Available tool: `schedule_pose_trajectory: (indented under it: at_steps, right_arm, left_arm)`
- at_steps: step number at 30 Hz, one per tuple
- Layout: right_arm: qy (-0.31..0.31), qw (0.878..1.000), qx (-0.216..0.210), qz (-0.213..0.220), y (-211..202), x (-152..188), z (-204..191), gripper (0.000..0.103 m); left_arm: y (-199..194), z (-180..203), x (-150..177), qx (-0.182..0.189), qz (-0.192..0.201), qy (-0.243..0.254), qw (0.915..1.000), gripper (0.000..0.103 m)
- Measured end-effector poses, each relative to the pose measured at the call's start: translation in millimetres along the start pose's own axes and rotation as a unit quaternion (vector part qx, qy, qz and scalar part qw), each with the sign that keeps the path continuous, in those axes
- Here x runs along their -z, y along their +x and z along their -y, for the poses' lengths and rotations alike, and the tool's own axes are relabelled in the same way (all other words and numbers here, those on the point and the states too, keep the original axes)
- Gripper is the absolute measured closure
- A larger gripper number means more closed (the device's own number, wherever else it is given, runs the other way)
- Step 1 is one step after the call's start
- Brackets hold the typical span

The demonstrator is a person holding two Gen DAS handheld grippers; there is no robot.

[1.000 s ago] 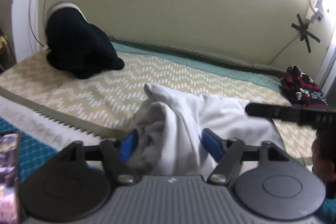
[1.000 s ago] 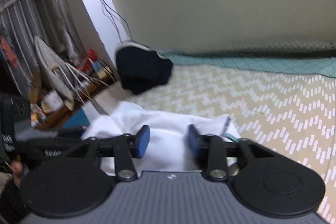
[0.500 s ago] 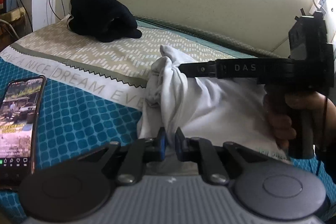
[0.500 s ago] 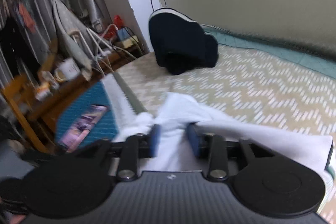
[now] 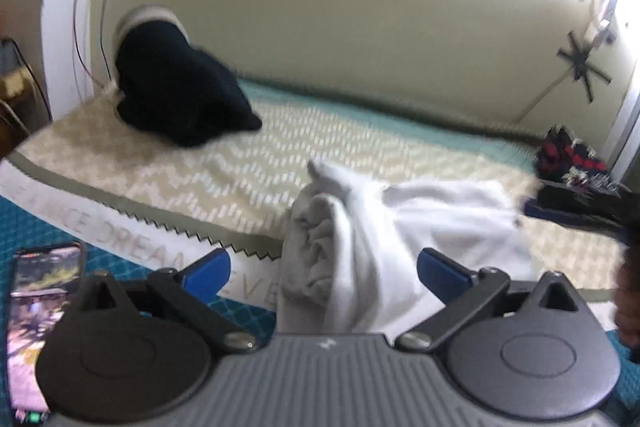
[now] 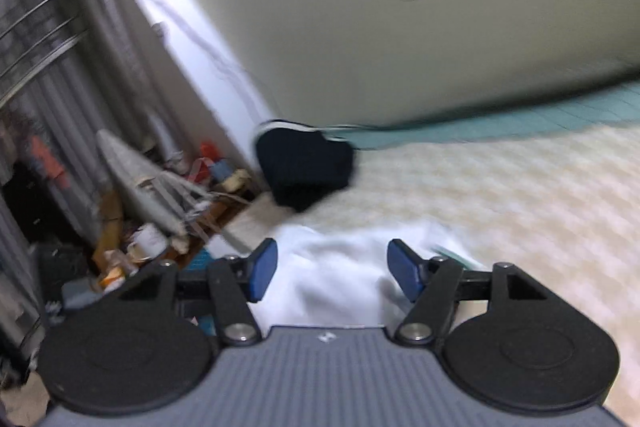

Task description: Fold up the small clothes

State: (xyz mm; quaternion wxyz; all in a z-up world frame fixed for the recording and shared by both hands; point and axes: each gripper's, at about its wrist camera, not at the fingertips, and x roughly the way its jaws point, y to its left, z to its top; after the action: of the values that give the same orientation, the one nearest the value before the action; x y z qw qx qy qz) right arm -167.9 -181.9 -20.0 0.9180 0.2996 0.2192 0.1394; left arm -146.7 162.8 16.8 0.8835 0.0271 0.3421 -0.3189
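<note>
A white garment point(image 5: 400, 227) lies bunched on the patterned bed cover point(image 5: 200, 179), near its front edge. In the left wrist view my left gripper point(image 5: 324, 273) is open, with its blue pads wide on either side of the crumpled cloth. In the right wrist view the same white garment point(image 6: 332, 267) lies between the spread fingers of my right gripper point(image 6: 332, 273), which is open too. Neither gripper holds the cloth. The right gripper's body point(image 5: 580, 207) shows at the right edge of the left wrist view.
A dark navy garment point(image 5: 180, 95) lies at the far left of the bed by the wall. A red and black garment point(image 5: 572, 159) lies at the far right. A phone point(image 5: 36, 327) lies on the teal sheet at front left. Clutter and an ironing board point(image 6: 136, 187) stand beside the bed.
Half a second ago my left gripper was shut on the white garment; now it is open. My right gripper has also opened wider. Both views have shifted and blur.
</note>
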Motion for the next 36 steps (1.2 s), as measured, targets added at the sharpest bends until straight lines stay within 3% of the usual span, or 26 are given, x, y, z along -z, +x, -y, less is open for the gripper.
schedule_pose_trajectory:
  at_steps: [4,8,11,12,14,16,17,19,22,29,36]
  right_arm:
    - [0.041,0.999,0.02,-0.009,-25.5,20.5,22.1,0.038]
    - [0.054,0.998,0.016,-0.041,-17.1,33.8,29.1,0.037]
    - [0.038,0.998,0.012,-0.058,2.2,40.0,25.1,0.036]
    - [0.031,0.998,0.005,-0.062,6.4,40.1,21.5,0.03]
    - [0.021,0.998,0.004,-0.062,20.4,37.5,13.5,0.032]
    - [-0.005,0.998,0.017,-0.06,30.0,33.3,8.3,0.052]
    - [-0.008,0.998,0.021,-0.058,31.3,32.1,10.3,0.055]
    - [0.001,0.999,0.017,-0.048,27.0,27.3,16.2,0.071]
    - [-0.013,1.0,0.02,-0.016,6.4,19.8,19.6,0.08]
    - [-0.02,0.994,0.069,0.084,-79.1,-17.1,59.3,0.081]
    - [-0.043,0.966,0.176,0.183,-191.2,-81.4,124.3,0.082]
  left_arm:
    - [24.6,-12.5,0.9,0.032,-0.039,-0.024,0.9984,0.0]
    - [30.4,-14.2,10.2,0.072,-0.056,-0.04,0.995,0.0]
    - [29.3,-7.3,19.5,0.07,-0.051,-0.029,0.9958,0.001]
    - [27.9,-2.9,23.0,0.063,-0.045,-0.022,0.9968,0.003]
    - [25.4,6.2,23.5,0.045,-0.039,-0.006,0.9982,0.025]
    - [26.6,16.3,18.5,0.025,-0.048,0.002,0.9985,0.049]
    - [29.8,19.5,14.1,0.024,-0.055,0.0,0.9982,0.053]
    - [32.5,32.3,6.2,0.014,-0.061,0.002,0.9981,0.06]
    - [36.3,65.4,-7.4,0.012,-0.051,0.029,0.9982,0.066]
    - [72.0,181.6,-62.2,0.089,-0.042,0.089,0.9911,0.068]
    - [128.6,326.8,-127.3,0.182,-0.02,0.149,0.9717,0.068]
